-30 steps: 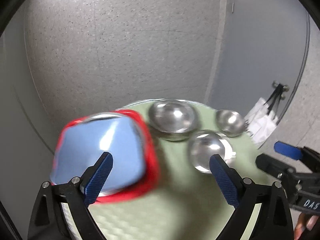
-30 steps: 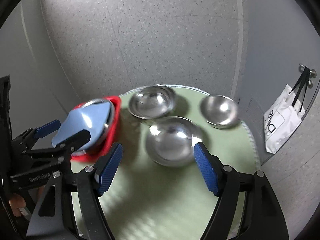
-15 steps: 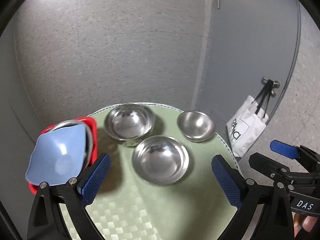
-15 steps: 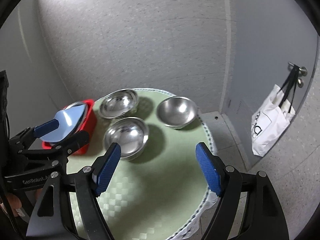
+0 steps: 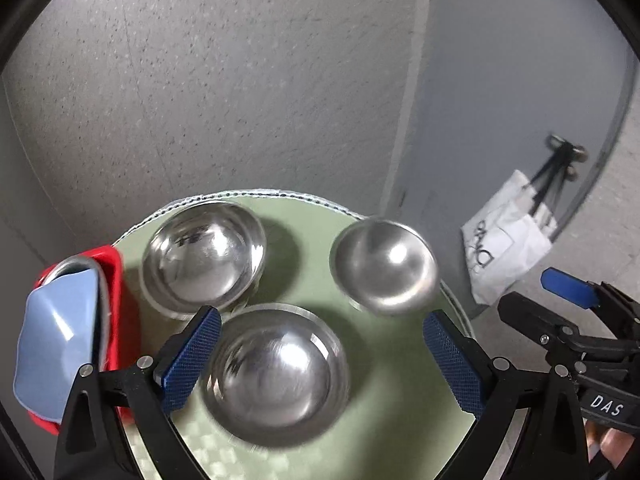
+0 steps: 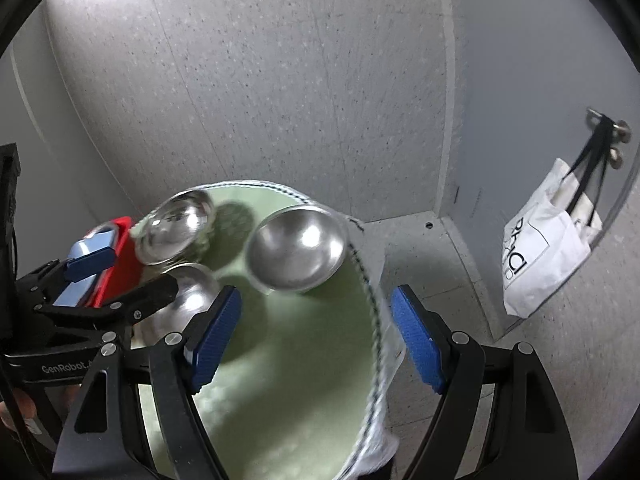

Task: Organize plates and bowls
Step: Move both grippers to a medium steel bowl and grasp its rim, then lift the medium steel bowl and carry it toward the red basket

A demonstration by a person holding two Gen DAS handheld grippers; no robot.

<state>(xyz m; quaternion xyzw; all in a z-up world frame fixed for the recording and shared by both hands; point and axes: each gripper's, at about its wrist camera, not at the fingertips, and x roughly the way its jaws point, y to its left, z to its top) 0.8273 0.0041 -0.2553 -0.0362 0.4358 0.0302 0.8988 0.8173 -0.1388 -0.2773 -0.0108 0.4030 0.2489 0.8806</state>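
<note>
Steel bowls (image 5: 276, 372) loom nearer as both wide-spread, empty grippers (image 5: 320, 360) (image 6: 316, 336) descend; stacking looks about to begin.

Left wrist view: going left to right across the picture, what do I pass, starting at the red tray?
Red tray with blue plate → back-left steel bowl → right steel bowl → white tote bag.

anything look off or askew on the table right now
The light blue plate stands tilted on edge in the red container at the table's left edge instead of lying flat. The three steel bowls sit upright and separate; nothing is spilled.
</note>
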